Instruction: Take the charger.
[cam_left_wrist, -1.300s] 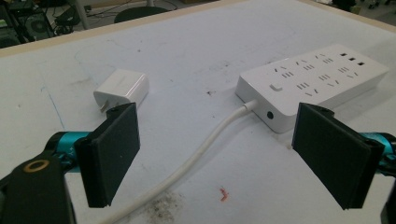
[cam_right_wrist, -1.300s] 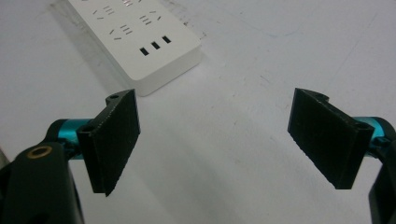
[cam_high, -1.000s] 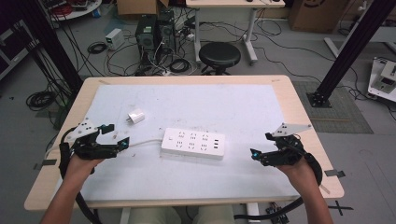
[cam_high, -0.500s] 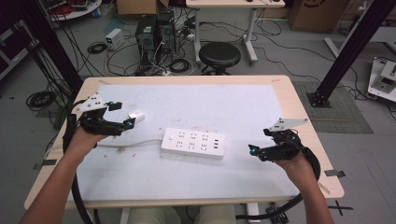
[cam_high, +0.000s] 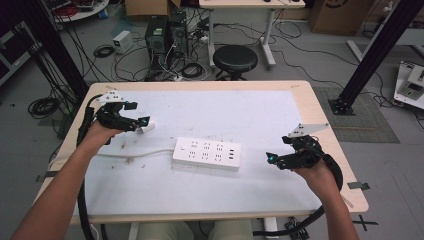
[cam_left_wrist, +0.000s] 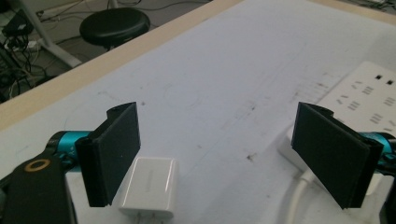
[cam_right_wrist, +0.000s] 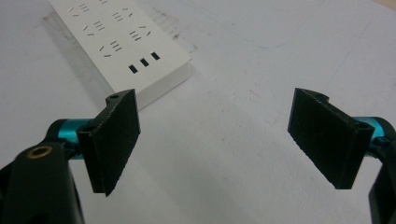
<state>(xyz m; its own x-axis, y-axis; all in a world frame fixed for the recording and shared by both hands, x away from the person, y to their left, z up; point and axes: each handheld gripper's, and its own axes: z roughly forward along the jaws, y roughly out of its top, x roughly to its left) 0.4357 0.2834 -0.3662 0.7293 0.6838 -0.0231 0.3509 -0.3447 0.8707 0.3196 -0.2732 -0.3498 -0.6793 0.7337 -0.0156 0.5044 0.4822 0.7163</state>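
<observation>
Fingers (cam_left_wrist: 114, 156) of the left gripper (cam_high: 142, 122) spread wide; we saw it had travelled to the white charger (cam_left_wrist: 149, 186), lower left of frame. Grasp looked imminent. Right gripper (cam_high: 272, 159) hung open beside the power strip (cam_high: 207, 153).

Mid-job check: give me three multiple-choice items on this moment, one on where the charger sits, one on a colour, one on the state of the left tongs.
1. Where is the white charger?
A. between the left tongs' jaws, near one pad
B. plugged into the power strip
C. beside the right tongs

2. What colour is the power strip?
A. black
B. white
C. blue

3. What state are the left tongs in?
A. shut on the charger
B. shut on the strip's cable
C. open

Answers: 1 A, the left gripper view shows it on the table by one pad. 2 B, its casing is white. 3 C, the jaws stand wide apart.
</observation>
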